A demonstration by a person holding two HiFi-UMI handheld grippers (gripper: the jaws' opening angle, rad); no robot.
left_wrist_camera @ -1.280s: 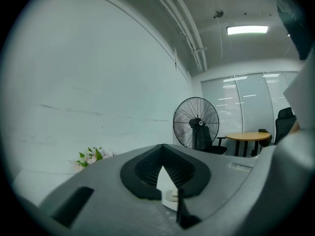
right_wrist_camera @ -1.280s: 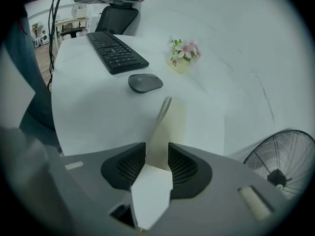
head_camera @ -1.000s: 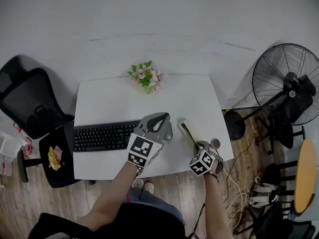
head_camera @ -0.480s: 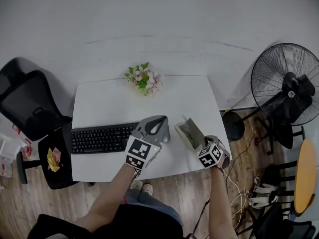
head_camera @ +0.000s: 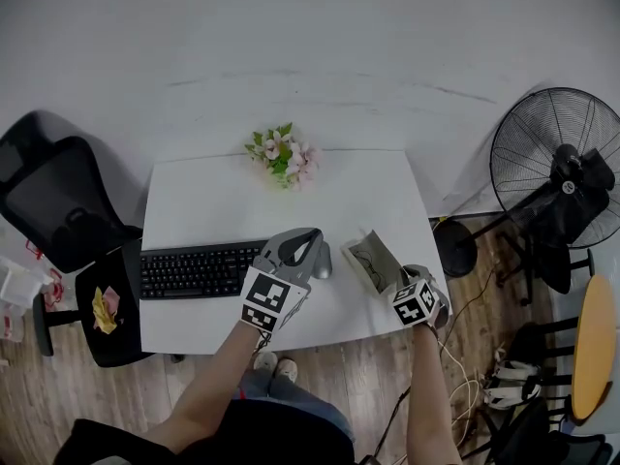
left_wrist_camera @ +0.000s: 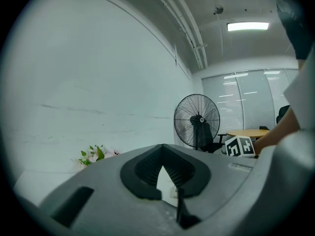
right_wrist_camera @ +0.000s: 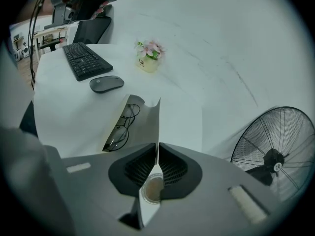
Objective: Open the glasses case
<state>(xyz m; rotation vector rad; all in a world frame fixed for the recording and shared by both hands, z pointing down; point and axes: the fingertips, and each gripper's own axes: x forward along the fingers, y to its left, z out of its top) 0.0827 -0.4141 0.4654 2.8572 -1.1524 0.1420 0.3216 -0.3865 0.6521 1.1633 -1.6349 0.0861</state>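
The white glasses case (head_camera: 373,260) lies at the desk's right front with its lid flap (right_wrist_camera: 147,119) lifted. A pair of dark-rimmed glasses (right_wrist_camera: 119,128) shows inside it. My right gripper (head_camera: 394,279) (right_wrist_camera: 157,144) is shut on the thin edge of that flap, which stands upright between the pads. My left gripper (head_camera: 312,234) hovers over the desk's middle, left of the case and apart from it. In the left gripper view its jaws (left_wrist_camera: 162,149) meet at the tips with nothing between them.
A grey mouse (head_camera: 321,263) (right_wrist_camera: 106,83) sits just left of the case, beside a black keyboard (head_camera: 199,267) (right_wrist_camera: 83,60). A small flower pot (head_camera: 283,153) stands at the white desk's (head_camera: 213,197) back edge. A floor fan (head_camera: 562,163) stands right, an office chair (head_camera: 58,211) left.
The right gripper has drawn back to the right with the flap. The case went from nearly closed to open, and the glasses inside now show. The left gripper has kept still.
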